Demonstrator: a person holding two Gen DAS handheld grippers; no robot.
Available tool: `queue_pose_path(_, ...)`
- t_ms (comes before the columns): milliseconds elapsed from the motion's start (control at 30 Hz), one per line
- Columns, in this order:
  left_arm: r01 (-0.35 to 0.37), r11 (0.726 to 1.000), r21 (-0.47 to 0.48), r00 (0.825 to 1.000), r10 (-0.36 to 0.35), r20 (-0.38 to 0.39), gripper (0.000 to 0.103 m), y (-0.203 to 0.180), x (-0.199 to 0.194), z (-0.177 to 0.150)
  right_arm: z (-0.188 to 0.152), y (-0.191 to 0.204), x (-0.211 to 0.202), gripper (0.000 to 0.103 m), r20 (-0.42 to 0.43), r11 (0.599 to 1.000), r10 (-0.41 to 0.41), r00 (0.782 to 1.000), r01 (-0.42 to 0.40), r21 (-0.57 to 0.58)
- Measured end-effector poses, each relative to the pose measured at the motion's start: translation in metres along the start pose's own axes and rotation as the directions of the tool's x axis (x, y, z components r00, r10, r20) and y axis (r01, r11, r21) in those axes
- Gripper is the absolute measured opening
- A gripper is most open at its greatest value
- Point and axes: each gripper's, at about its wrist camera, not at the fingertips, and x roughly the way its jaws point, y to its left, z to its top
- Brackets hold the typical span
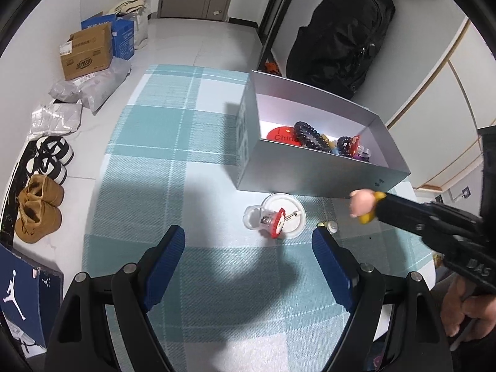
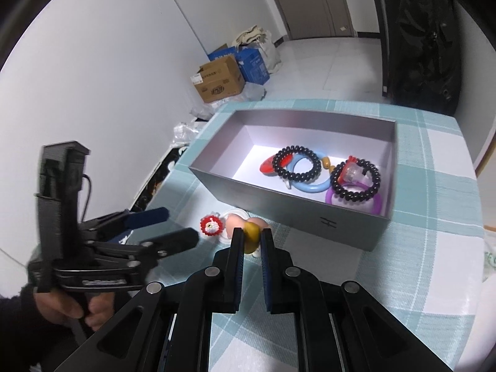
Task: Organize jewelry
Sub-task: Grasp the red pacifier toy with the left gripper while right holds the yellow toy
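Observation:
A grey open box (image 1: 313, 176) (image 2: 279, 210) stands on the checked tablecloth and holds black bead bracelets (image 2: 297, 163), blue and purple rings and a red disc. My right gripper (image 2: 251, 235) (image 1: 376, 206) is shut on a small pink and yellow figure (image 2: 252, 228) (image 1: 362, 204), held above the cloth just in front of the box. My left gripper (image 1: 248, 238) (image 2: 179, 226) is open and empty, low over the cloth. Ahead of it lies a red and white beaded charm (image 1: 277, 221) (image 2: 210, 225) on a clear round lid (image 1: 286, 217).
The teal checked tablecloth (image 1: 186, 161) covers the table. A small item (image 1: 330, 225) lies by my left gripper's right finger. On the floor at left are cardboard boxes (image 1: 86, 51), bags and shoes (image 1: 38, 207). A black backpack (image 1: 341, 37) hangs behind the box.

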Motion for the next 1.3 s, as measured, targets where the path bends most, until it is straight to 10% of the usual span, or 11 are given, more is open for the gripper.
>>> queue_pose_path(167,-0.022,1.0,0.017,1.0,0.022,0.02,0.079,-0.005,0.005,0.0,0.001,-0.008,-0.016,0.01,0.034,1.0,0.009,0.999,-0.01,0.024)
queue_pose_path(733,-0.029,0.999,0.04,1.0,0.028,0.014,0.025,-0.015,0.019,0.004,-0.003,-0.02,-0.049,0.01,0.102,0.998,0.024,0.994,-0.03,0.059)
queue_pose_path(1300,-0.022,0.994,0.105,0.999,0.019,0.032,0.016,-0.028,0.012,0.004,-0.004,-0.021,-0.053,0.01,0.112,0.998,0.017,0.994,-0.024,0.06)
